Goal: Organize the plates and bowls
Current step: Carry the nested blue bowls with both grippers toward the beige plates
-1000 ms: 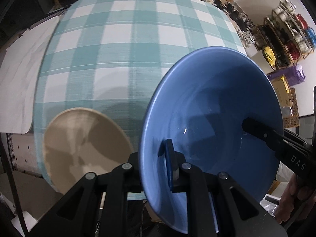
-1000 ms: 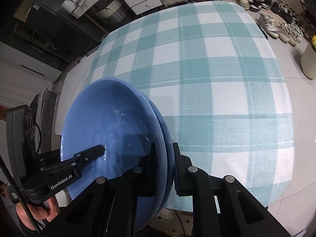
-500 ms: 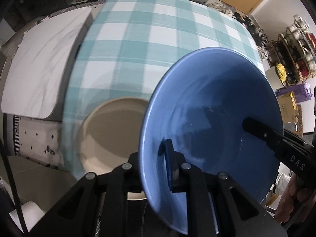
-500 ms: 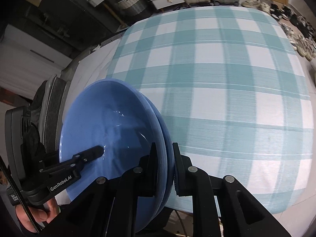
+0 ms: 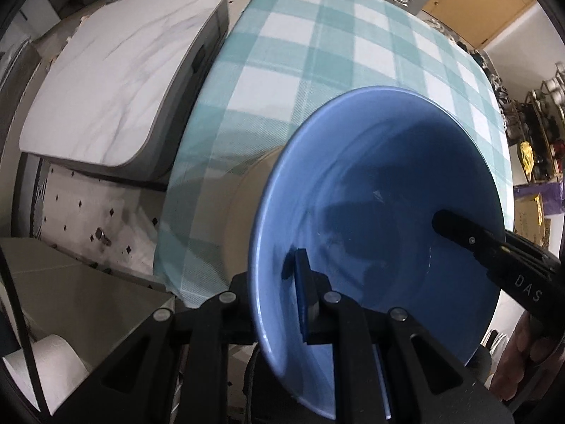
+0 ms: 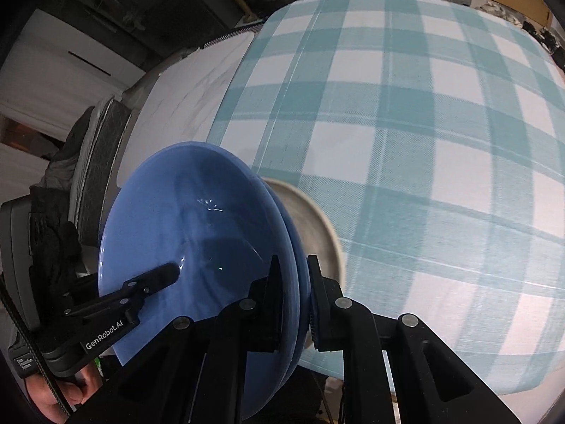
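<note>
Two stacked blue plates (image 5: 381,190) are held in the air between both grippers; they also show in the right wrist view (image 6: 190,233). My left gripper (image 5: 279,282) is shut on their rim at one side. My right gripper (image 6: 295,282) is shut on the rim at the opposite side, and its finger (image 5: 469,236) reaches into the plate in the left wrist view. A beige plate (image 6: 314,219) lies on the checked table near its front left corner, mostly hidden behind the blue plates; a strip of it shows in the left wrist view (image 5: 243,219).
The table wears a teal and white checked cloth (image 6: 406,123). A white marble-topped unit (image 5: 113,81) stands to its left. A paper roll (image 5: 42,364) lies low on the left. Shelves with clutter (image 5: 540,130) stand at far right.
Both grippers have carried the blue plates left toward the table's front left corner. The beige plate has slid from beside the blue plates to behind them.
</note>
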